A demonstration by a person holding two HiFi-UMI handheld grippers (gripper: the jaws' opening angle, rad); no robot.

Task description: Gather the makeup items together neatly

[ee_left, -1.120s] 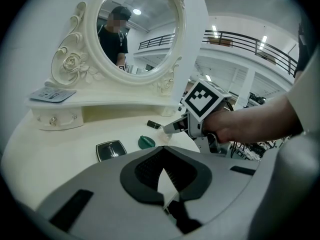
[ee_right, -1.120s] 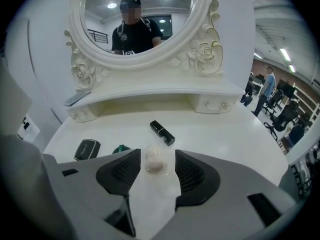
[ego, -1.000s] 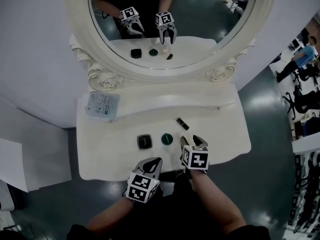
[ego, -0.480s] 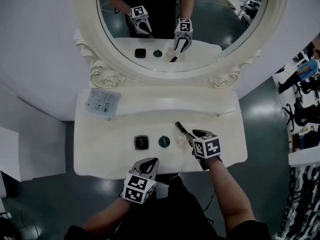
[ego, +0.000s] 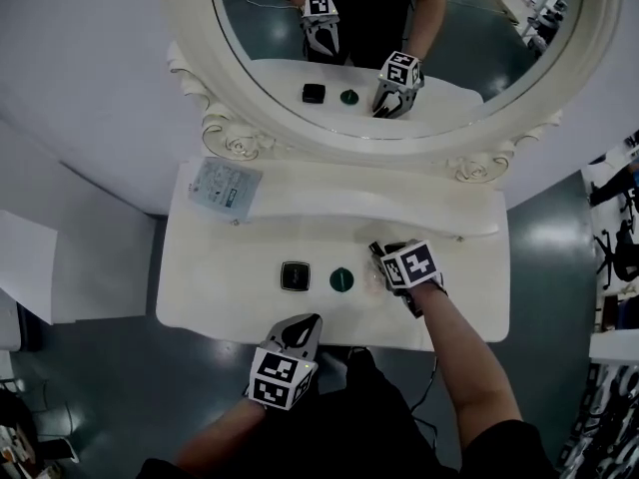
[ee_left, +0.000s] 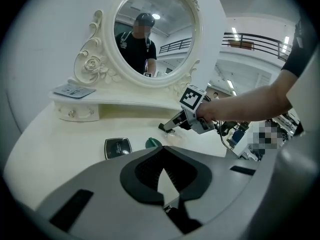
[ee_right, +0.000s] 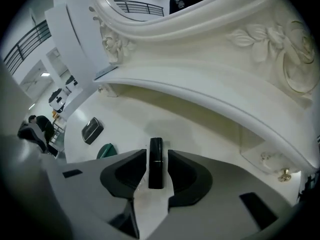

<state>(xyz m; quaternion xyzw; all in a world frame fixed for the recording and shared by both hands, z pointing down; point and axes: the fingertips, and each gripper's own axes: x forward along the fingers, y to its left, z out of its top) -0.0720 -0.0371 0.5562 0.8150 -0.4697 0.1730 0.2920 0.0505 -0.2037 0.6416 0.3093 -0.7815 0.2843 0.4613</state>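
A black lipstick tube (ee_right: pixel 155 161) lies on the white dressing table (ego: pixel 220 297), lengthwise between the jaws of my right gripper (ee_right: pixel 155 156), which are shut on its sides. From the head view, this gripper (ego: pixel 382 263) is right of centre, with only the lipstick's tip (ego: pixel 376 249) showing. A square black compact (ego: pixel 294 275) and a round green case (ego: pixel 342 279) sit side by side to its left. My left gripper (ego: pixel 305 325) hovers at the table's front edge, shut and empty. In the left gripper view, the compact (ee_left: pixel 117 147) and green case (ee_left: pixel 152 143) lie ahead of it.
An oval mirror (ego: pixel 399 58) in an ornate white frame rises behind the table. A flat packet (ego: pixel 227 189) rests on the raised shelf at back left. A small drawer knob (ee_right: pixel 284 174) sits under the shelf at right. Dark floor surrounds the table.
My right gripper moved forward and right from the front edge to the lipstick and closed around it. The left gripper stayed at the front edge.
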